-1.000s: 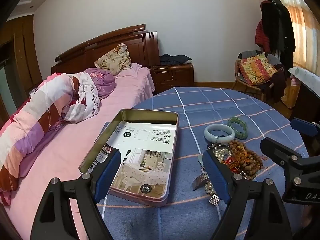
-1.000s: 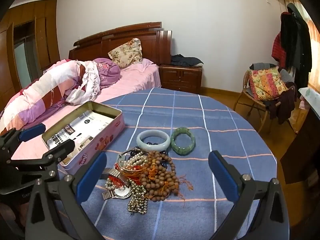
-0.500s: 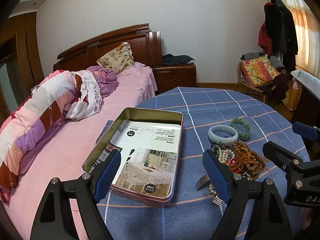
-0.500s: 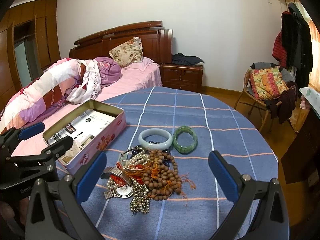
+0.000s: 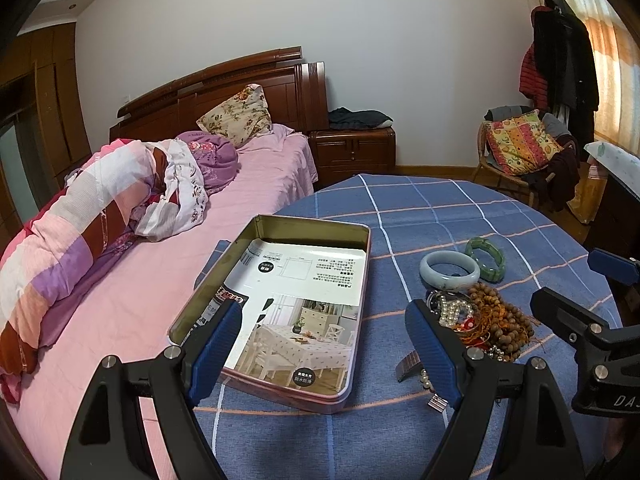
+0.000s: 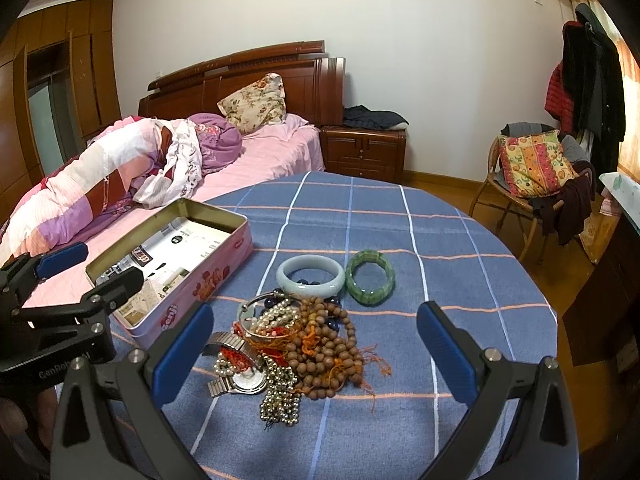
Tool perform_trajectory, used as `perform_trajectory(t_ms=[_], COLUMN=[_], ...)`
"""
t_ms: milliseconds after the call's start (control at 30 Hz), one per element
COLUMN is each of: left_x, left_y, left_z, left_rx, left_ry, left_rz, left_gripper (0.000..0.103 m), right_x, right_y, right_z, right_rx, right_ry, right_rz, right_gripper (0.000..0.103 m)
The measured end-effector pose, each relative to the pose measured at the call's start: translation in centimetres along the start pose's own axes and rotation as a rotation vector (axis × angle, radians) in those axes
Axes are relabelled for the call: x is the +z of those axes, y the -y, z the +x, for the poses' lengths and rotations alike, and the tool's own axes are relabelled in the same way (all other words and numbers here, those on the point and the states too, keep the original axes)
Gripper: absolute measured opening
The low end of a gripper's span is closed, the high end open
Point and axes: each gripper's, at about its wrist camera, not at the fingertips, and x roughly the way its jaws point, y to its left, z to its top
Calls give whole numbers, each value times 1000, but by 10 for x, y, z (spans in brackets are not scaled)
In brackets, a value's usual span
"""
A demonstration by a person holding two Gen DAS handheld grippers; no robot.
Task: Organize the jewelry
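Bedroom light falls on a round table [image 6: 400,232] under a blue checked cloth, with a pink bed [image 6: 260,156] pushed up against its left side. Working from your left, the open tin [image 5: 356,240] sits near that edge, lined with a printed leaflet and holding no jewelry yet. Your left gripper [image 5: 320,352] hangs over the near end of the tin with its jaws spread wide and nothing between them.

Next comes the jewelry pile [image 6: 292,344]: a watch [image 6: 244,376] with a metal band at the near left, pearl and silver bead strands tangled over it, and brown wooden prayer beads [image 6: 324,352] on the right of the heap. Just behind the pile lie a pale jade bangle [image 6: 310,276] and, touching its right side, a green stone bracelet [image 6: 370,278]. Your right gripper [image 6: 316,356] hovers above the heap, also fully released and empty.

By the look of it you are at the very start: nothing is sorted and both tools are only lining up. The easiest first pick is probably one of the two loose bangles, since they lie clear of the tangle. Lower your right gripper over a rim, close gently on the hard stone, then carry it left to the tin. Pulling from the heap risks dragging several strands along.
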Motion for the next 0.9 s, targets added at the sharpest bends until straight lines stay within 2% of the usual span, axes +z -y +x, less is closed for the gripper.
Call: perform_trajectory(t_ms=[900], left_x=[0], left_y=[-1], left_z=[-1], left_rx=[2], left_ry=[0], left_rz=[-1], left_gripper=[84], right_x=[0], right_y=[0], right_z=[1], right_rx=[4], right_ry=[-3], right_rz=[0], right_gripper=[103])
